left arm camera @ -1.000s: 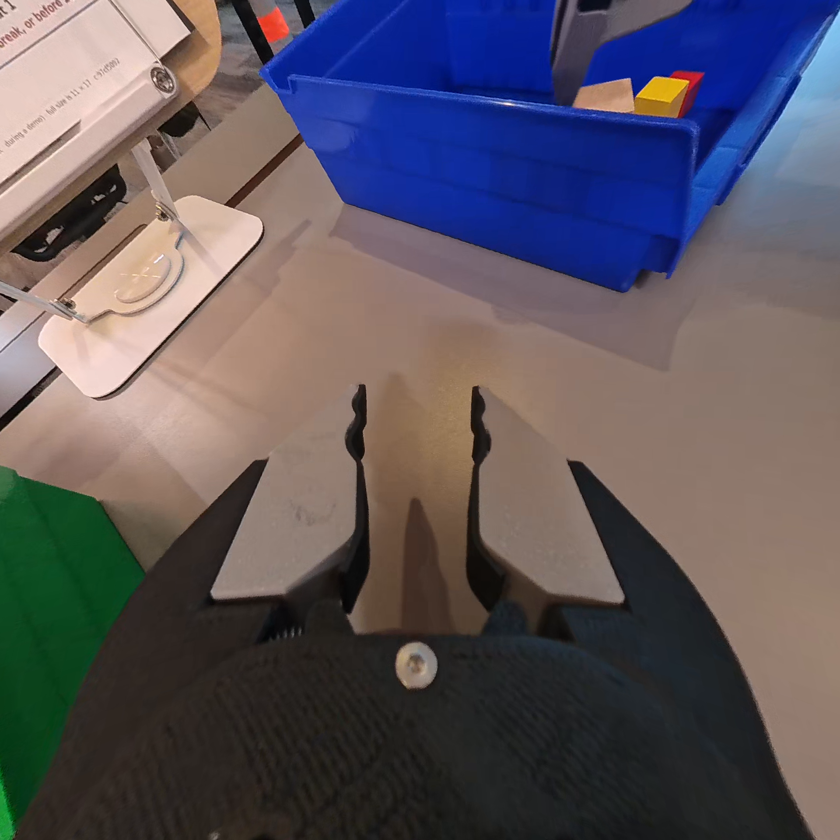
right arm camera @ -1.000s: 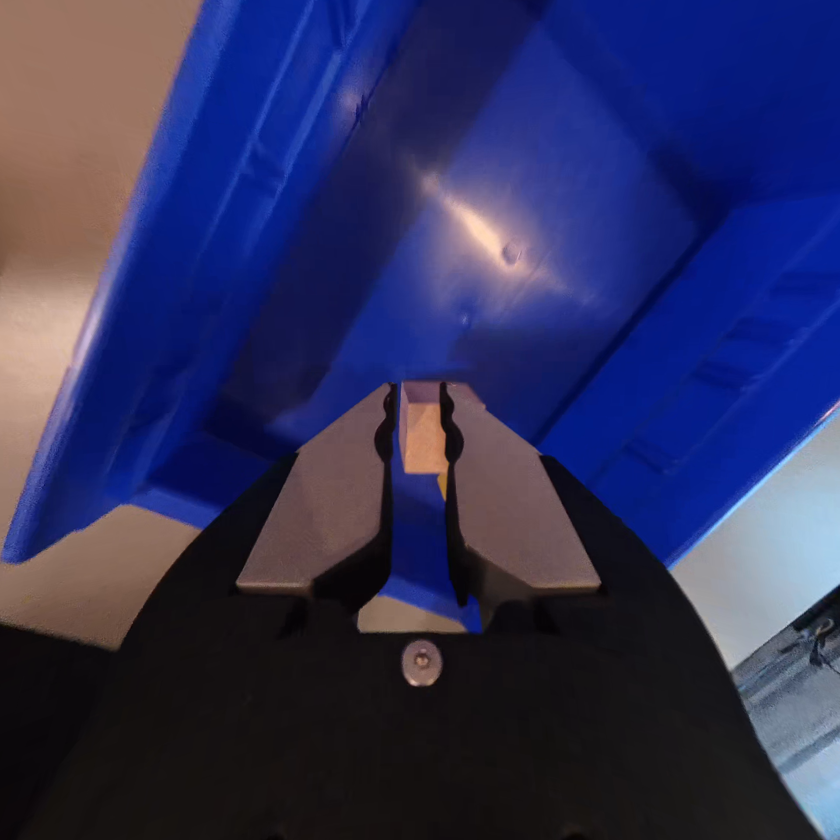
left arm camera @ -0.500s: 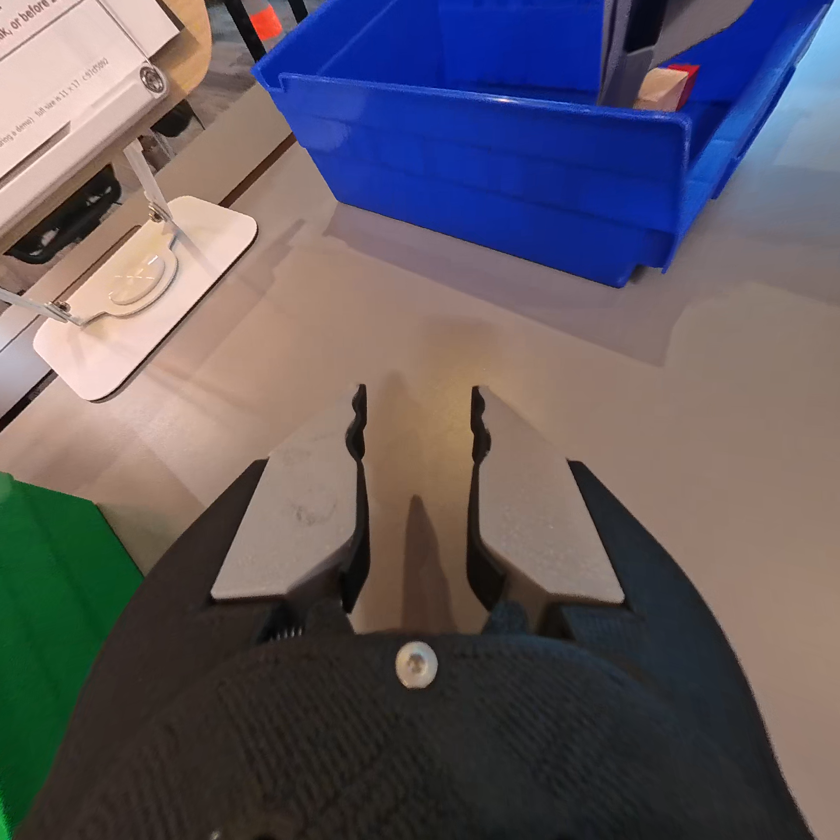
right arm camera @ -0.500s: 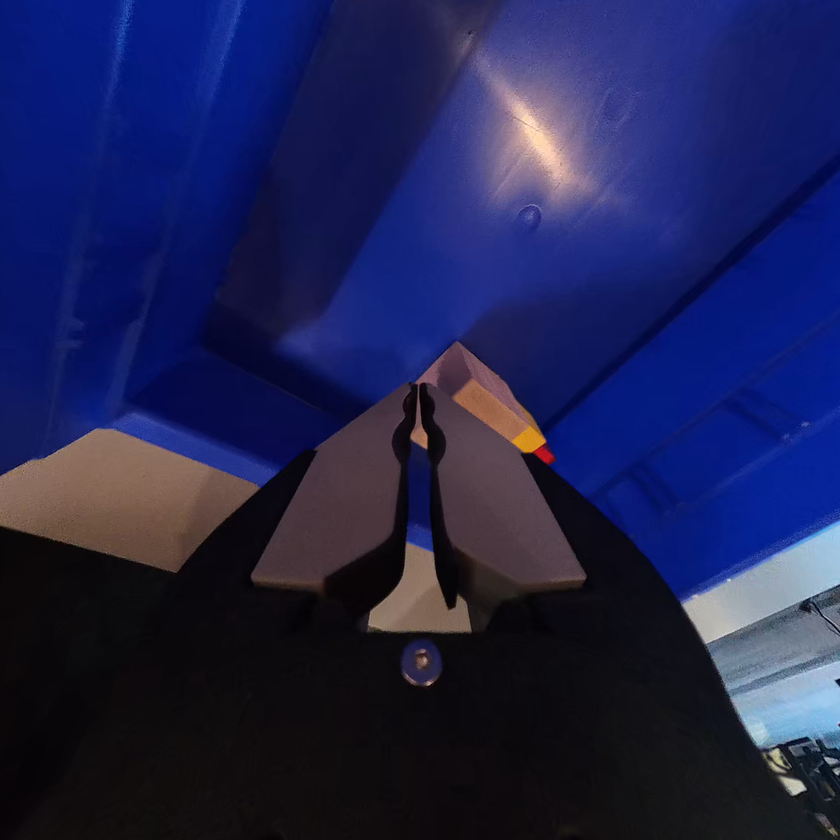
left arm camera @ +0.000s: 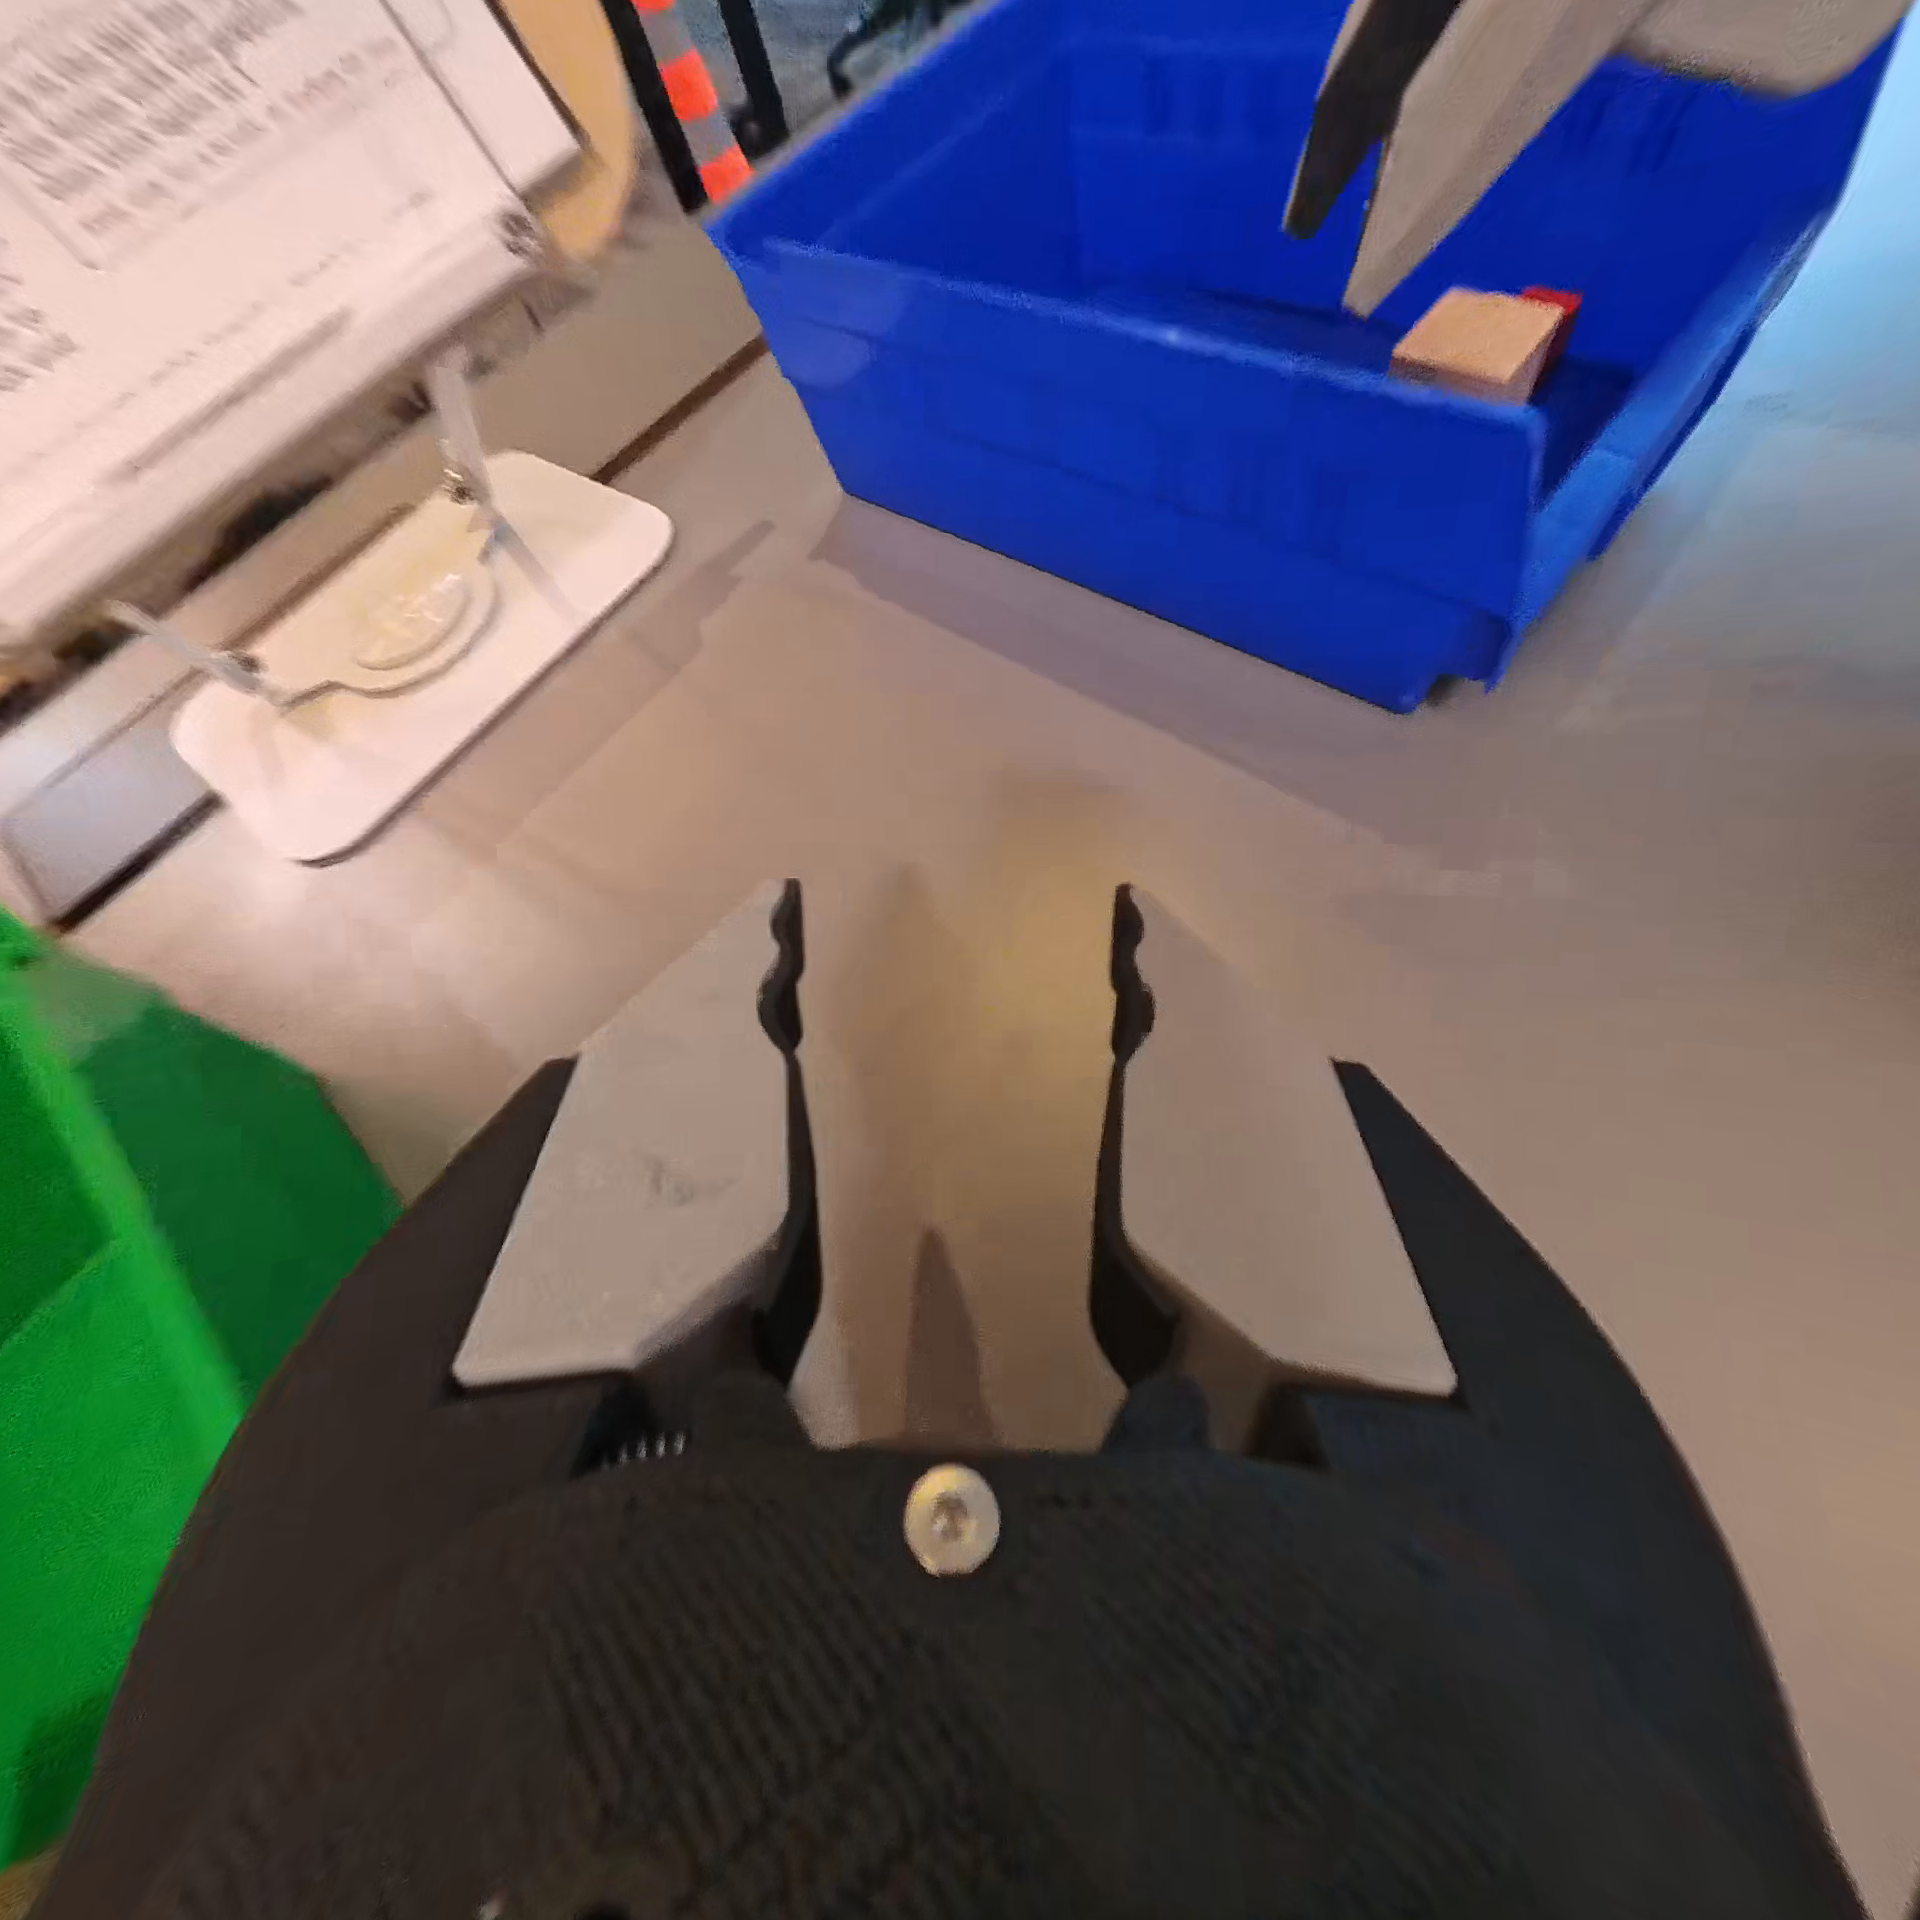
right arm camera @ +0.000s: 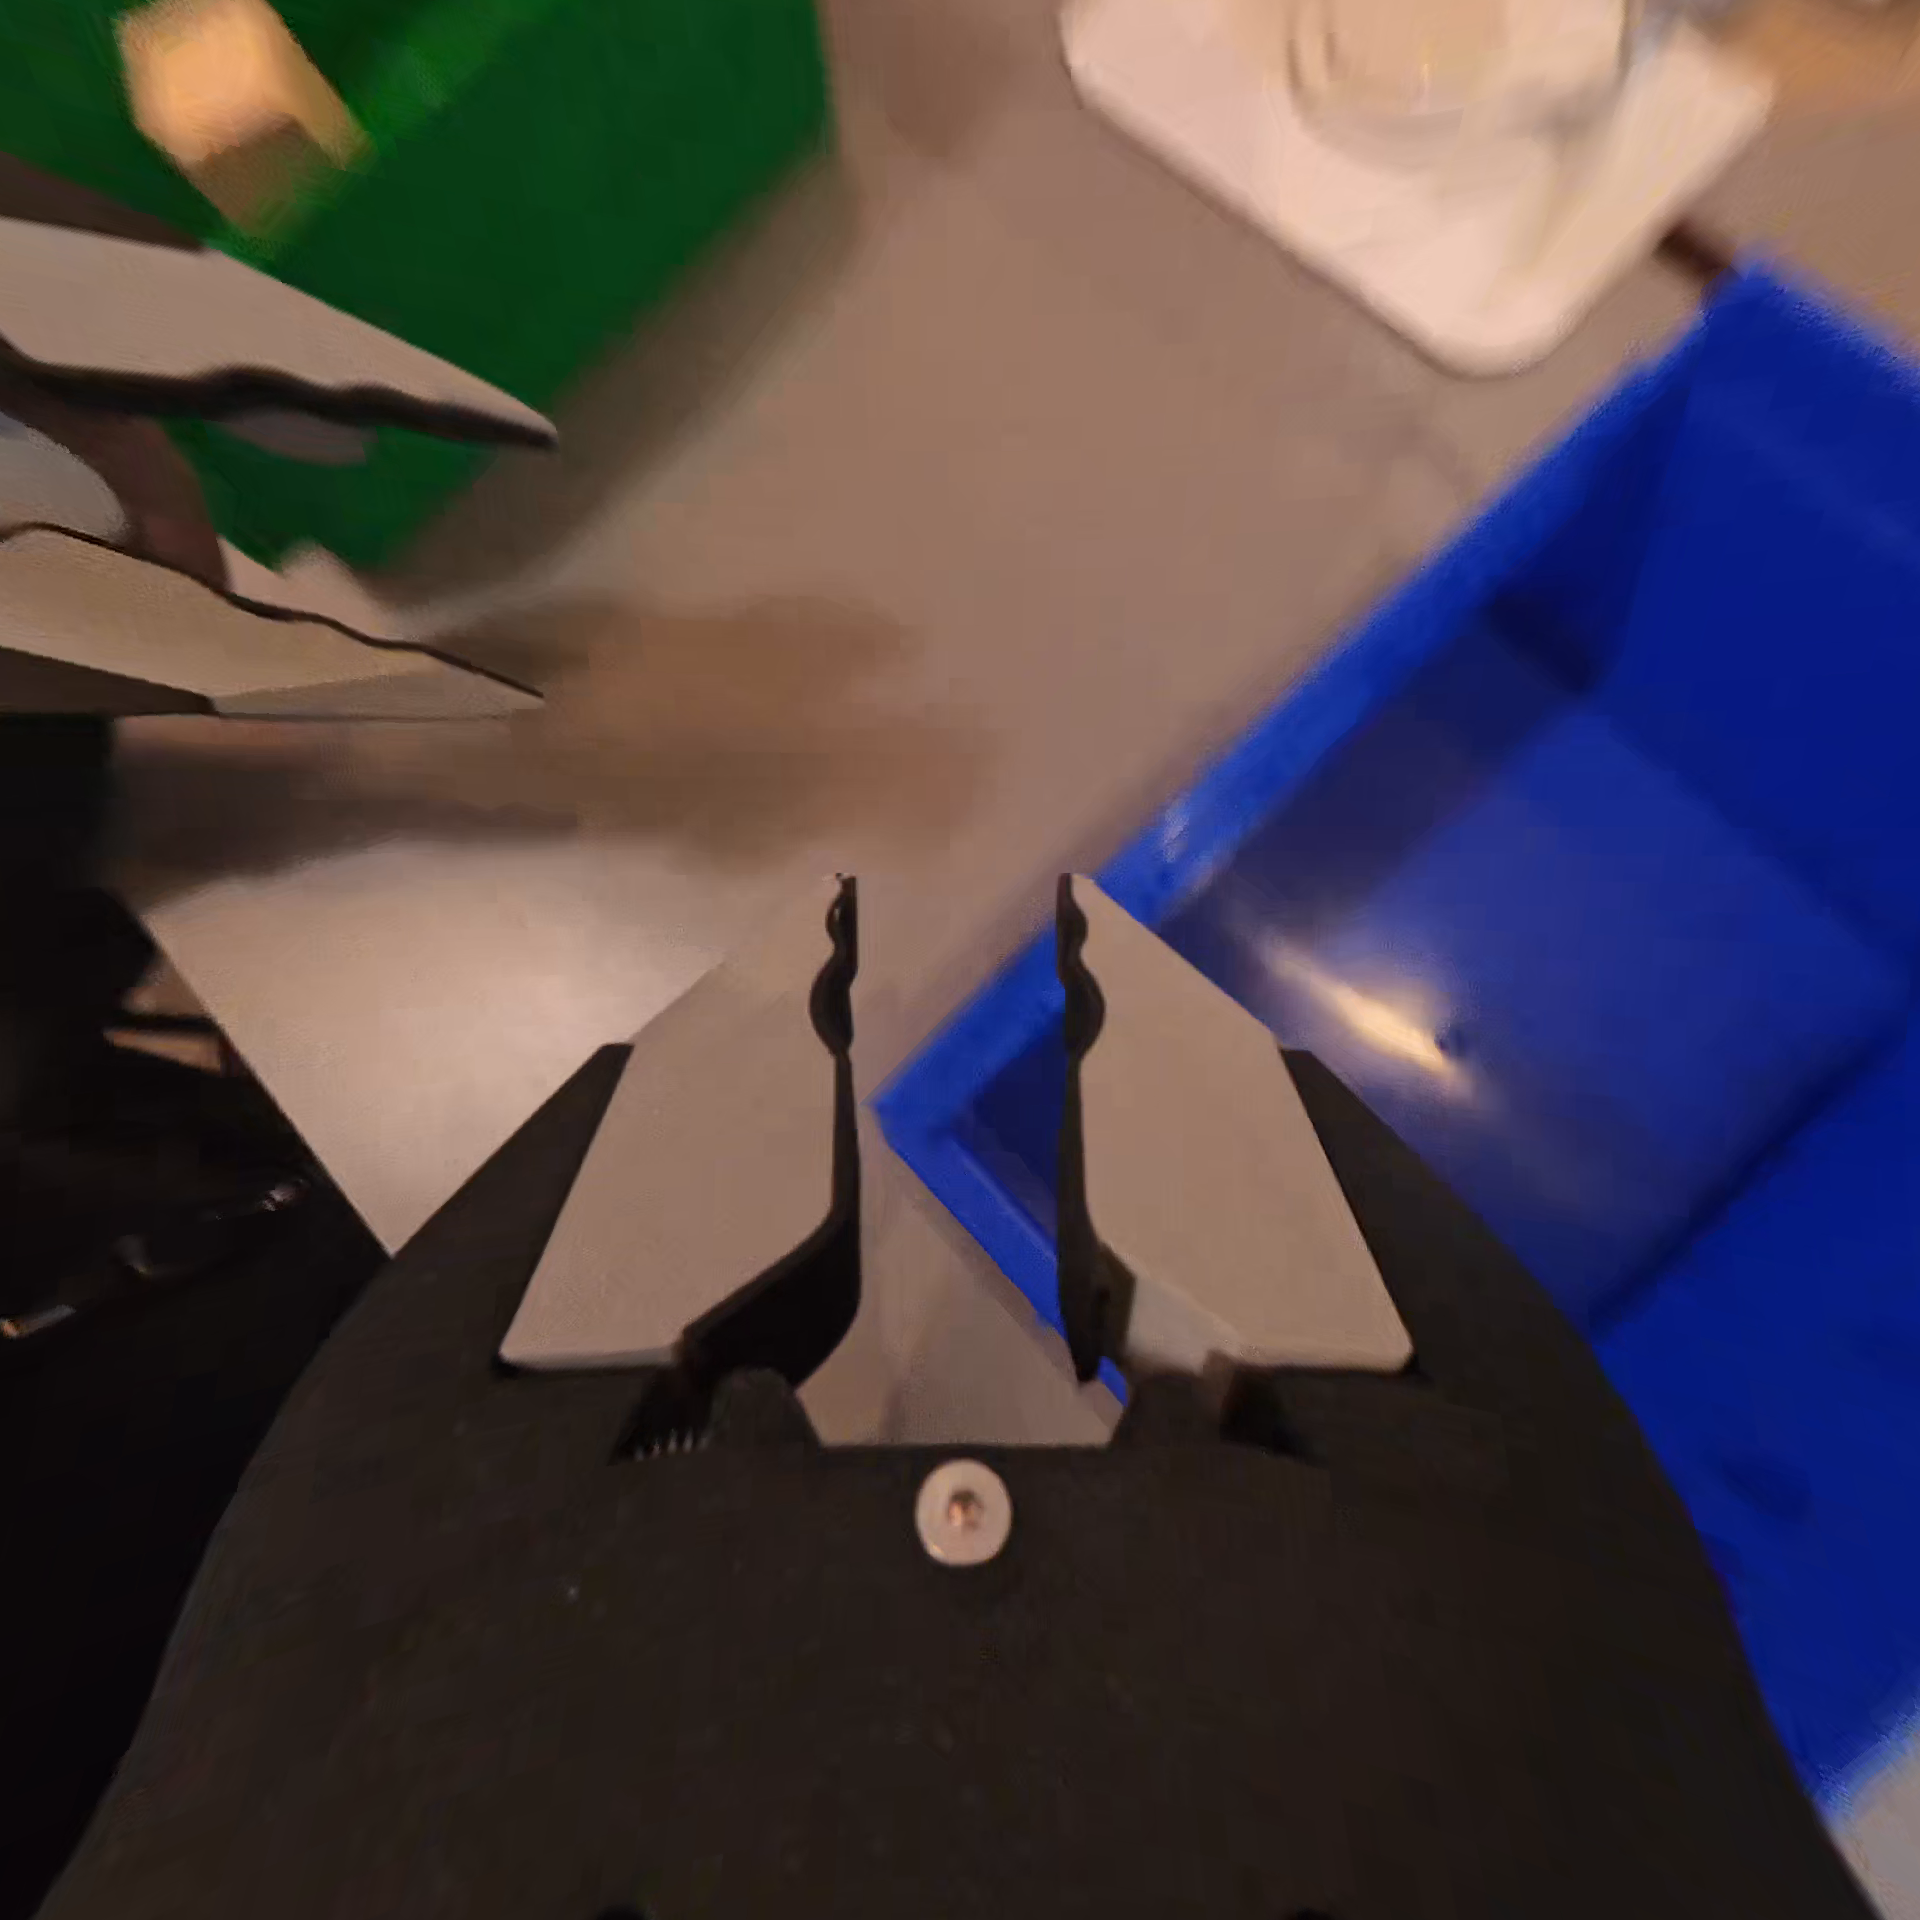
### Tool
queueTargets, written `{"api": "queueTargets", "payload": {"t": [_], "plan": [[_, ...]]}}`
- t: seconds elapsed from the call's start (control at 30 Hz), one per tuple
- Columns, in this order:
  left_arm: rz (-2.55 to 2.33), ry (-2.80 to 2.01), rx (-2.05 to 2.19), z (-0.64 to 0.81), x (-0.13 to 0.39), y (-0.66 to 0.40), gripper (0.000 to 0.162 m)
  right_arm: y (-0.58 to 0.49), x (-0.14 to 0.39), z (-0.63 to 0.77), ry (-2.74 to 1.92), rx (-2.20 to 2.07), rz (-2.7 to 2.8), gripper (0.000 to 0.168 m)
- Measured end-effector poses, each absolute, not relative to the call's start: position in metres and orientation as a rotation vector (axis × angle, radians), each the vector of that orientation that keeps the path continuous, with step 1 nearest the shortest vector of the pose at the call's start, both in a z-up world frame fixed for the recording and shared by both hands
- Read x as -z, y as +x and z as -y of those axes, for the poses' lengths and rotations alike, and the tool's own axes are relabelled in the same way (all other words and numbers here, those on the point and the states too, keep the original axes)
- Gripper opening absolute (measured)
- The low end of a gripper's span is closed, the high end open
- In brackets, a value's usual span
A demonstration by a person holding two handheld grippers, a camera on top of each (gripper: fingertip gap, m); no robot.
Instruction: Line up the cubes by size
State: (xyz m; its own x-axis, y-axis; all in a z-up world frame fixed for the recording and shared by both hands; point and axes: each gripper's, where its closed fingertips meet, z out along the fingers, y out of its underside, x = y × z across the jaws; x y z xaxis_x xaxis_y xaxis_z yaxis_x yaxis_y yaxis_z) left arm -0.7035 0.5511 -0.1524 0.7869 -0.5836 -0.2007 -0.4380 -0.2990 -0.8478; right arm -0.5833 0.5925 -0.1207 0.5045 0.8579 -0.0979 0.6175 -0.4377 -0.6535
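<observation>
A plain wooden cube lies in the right end of the blue bin, with a red cube just behind it. My left gripper is open and empty, low over the grey table, short of the bin. My right gripper is open and empty, above the bin's corner. In the left wrist view it hangs over the bin, above the wooden cube. In the right wrist view the left gripper shows at the left edge. No other cube is visible.
A green bin stands at the left; in the right wrist view a blurred tan block lies in it. A white sign stand base sits at the far left of the table.
My right gripper has come up out of the blue bin, swung towards the table and opened, with nothing in it. The wooden cube stays in the bin. My left gripper has opened slightly wider.
</observation>
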Motion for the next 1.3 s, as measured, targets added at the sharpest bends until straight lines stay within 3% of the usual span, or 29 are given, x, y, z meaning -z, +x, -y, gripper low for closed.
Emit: {"api": "queueTargets", "payload": {"t": [0.1, 0.2, 0.27, 0.3, 0.63, 0.67, 0.87, 1.07, 1.2, 1.3], "plan": [[-0.709, -1.926, 0.167, -0.522, 0.113, -0.746, 0.041, -0.615, 0.094, -0.562, -1.961, -0.748, 1.173, 0.048], [-0.669, -2.149, 0.202, -0.505, 0.119, -0.809, 0.032, -0.645, 0.082, -0.526, -1.767, -0.960, 1.215, 0.050], [-0.578, -2.329, 0.055, -0.510, 0.136, -0.870, 0.081, -0.658, 0.083, -0.508, -1.691, -1.053, 1.262, 0.049], [-0.536, -2.396, -0.037, -0.514, 0.143, -0.899, 0.090, -0.662, 0.085, -0.502, -1.667, -1.080, 1.288, 0.049], [-0.438, -2.921, -0.343, -0.520, 0.212, -1.008, 0.084, -0.658, 0.099, -0.490, -1.594, -1.154, 1.369, 0.044], [-0.461, -2.984, -0.373, -0.516, 0.221, -1.012, 0.070, -0.655, 0.097, -0.492, -1.587, -1.148, 1.353, 0.044], [-0.531, -3.014, -0.361, -0.525, 0.237, -1.007, 0.063, -0.649, 0.095, -0.495, -1.589, -1.227, 1.321, 0.040], [-0.586, -2.478, -0.116, -0.557, 0.155, -0.962, 0.063, -0.657, 0.093, -0.476, -1.578, -1.502, 1.312, 0.045], [-0.870, -1.773, 0.126, -0.537, 0.059, -0.864, 0.063, -0.662, 0.066, -0.462, -1.541, -1.885, 1.226, 0.053], [-1.053, -1.403, 0.196, -0.496, 0.028, -0.788, 0.063, -0.668, 0.036, -0.455, -1.475, -2.201, 1.145, 0.066]]}}
